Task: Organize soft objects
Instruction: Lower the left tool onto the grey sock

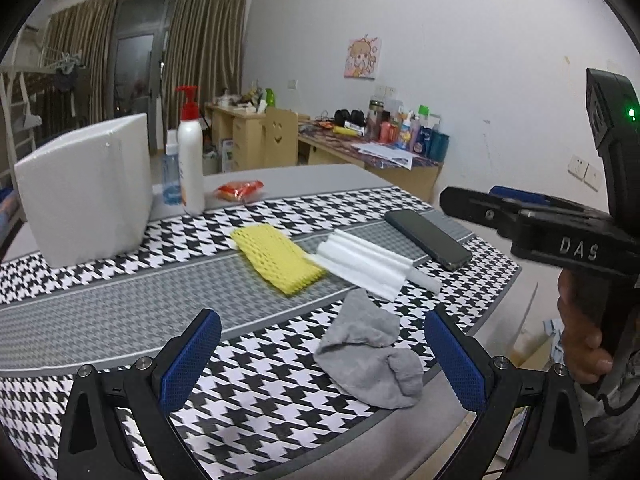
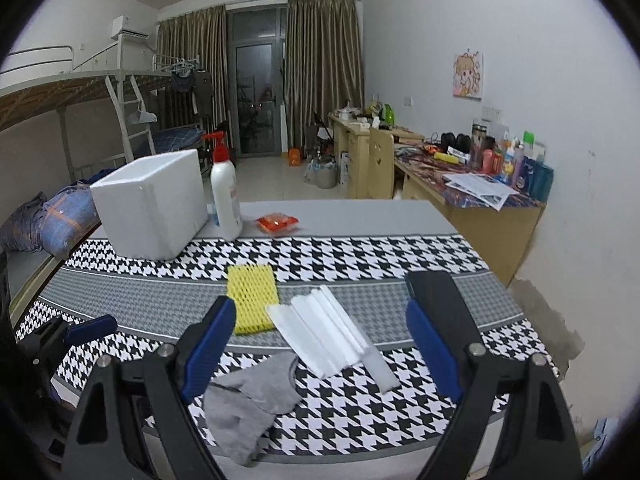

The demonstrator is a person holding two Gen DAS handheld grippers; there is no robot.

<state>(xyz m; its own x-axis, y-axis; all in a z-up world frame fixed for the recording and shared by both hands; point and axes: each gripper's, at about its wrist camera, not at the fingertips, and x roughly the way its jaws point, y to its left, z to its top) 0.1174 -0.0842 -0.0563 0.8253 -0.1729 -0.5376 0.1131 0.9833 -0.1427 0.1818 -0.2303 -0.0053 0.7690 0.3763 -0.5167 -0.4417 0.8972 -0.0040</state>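
A grey cloth (image 1: 370, 354) (image 2: 250, 398) lies crumpled near the table's front edge. A yellow foam net (image 1: 278, 258) (image 2: 252, 298) lies flat mid-table, with white foam sheets (image 1: 366, 260) (image 2: 324, 330) just right of it. A white foam box (image 1: 86, 190) (image 2: 150, 204) stands at the back left. My left gripper (image 1: 322, 356) is open and empty, hovering just above the grey cloth. My right gripper (image 2: 320, 348) is open and empty above the white sheets; it shows from the side in the left wrist view (image 1: 472, 204).
A black phone (image 1: 428, 238) (image 2: 440, 292) lies right of the white sheets. A white pump bottle (image 1: 190, 160) (image 2: 225, 196), a small clear bottle (image 1: 171, 174) and a red packet (image 1: 240, 190) (image 2: 278, 222) stand behind. The houndstooth table cover (image 1: 256, 400) ends near the front edge.
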